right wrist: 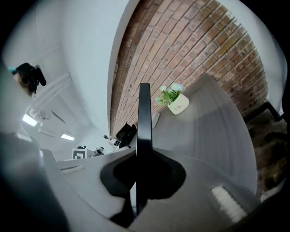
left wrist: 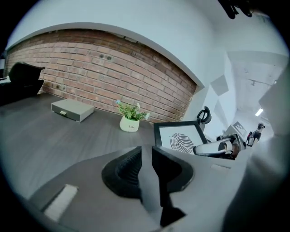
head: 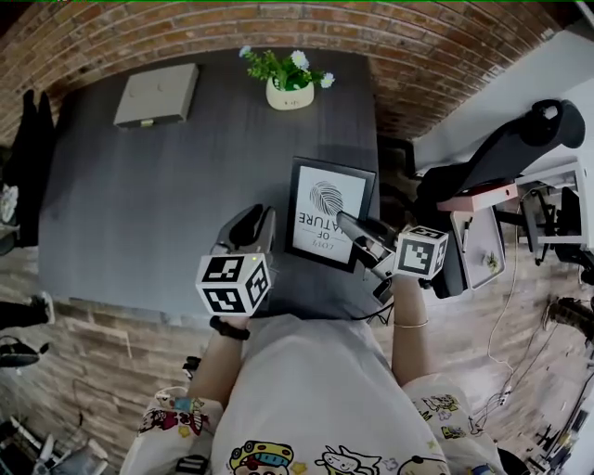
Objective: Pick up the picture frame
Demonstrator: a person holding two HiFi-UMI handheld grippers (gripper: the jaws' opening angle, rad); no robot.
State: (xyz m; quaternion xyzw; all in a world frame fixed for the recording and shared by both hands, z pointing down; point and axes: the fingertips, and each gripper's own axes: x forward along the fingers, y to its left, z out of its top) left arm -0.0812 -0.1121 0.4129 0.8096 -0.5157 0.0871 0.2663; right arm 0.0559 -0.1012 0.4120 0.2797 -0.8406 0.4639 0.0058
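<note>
While the right claw (head: 351, 225) clamps the picture frame's (head: 324, 206) edge, the left claw (left wrist: 146, 158) stands parted, empty.

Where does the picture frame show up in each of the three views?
Head view: picture frame right of centre.
Left gripper view: picture frame right of centre, beyond the jaws.
Right gripper view: picture frame edge-on at centre, gripped between the jaws.
Shared landmark: potted plant.

This looks to me like an office or studio. I see a brick wall (head: 278, 28), a grey desk (head: 139, 204) with a potted plant (head: 288, 83), and loose floor cables (head: 498, 329).
</note>
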